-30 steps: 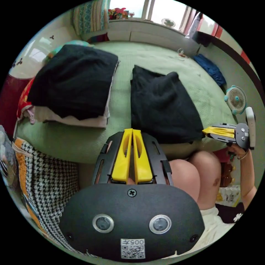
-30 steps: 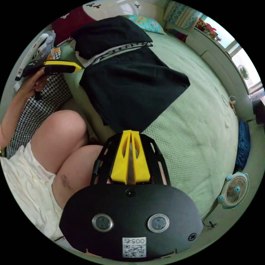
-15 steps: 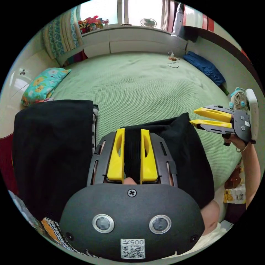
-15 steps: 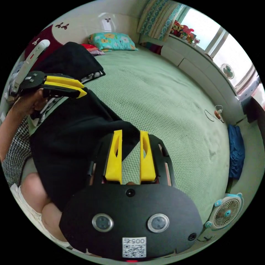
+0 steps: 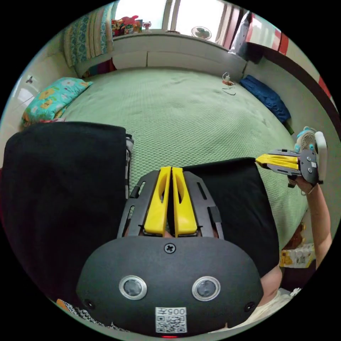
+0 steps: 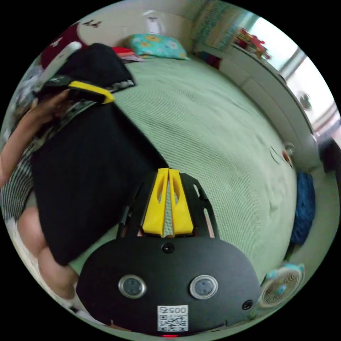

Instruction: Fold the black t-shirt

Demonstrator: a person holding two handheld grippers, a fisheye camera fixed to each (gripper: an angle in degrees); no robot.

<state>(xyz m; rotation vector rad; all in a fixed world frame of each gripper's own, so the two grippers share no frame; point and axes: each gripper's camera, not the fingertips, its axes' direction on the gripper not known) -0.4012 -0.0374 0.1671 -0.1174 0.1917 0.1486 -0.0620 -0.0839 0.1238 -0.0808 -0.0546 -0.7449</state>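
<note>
Both grippers had closed on the far edge of the black t-shirt [image 5: 231, 202], which lay folded on the green bedspread [image 5: 184, 106] at the near side of the bed, its lower part hanging over the person's knee [image 6: 49, 259]. Half a second before, the two pairs of yellow jaws stood apart over the cloth; here the left gripper [image 5: 170, 170] had its jaws drawn together at the shirt's far left corner, and the right gripper [image 6: 168, 172] had its own together at the opposite corner (a sliver of green showed between them, so whether cloth was truly pinched there could not be told). The left gripper's jaws appeared to press on the dark hem.

A second before, both grippers hung back off the bed with the whole shirt in sight, so the hands had come forward as well as closed. That suggested a fresh grasp for the next fold, probably bringing the far edge toward the person. A stack of folded clothes [image 5: 64, 184] sat just beside the shirt, near a floral pillow [image 5: 53, 101]
</note>
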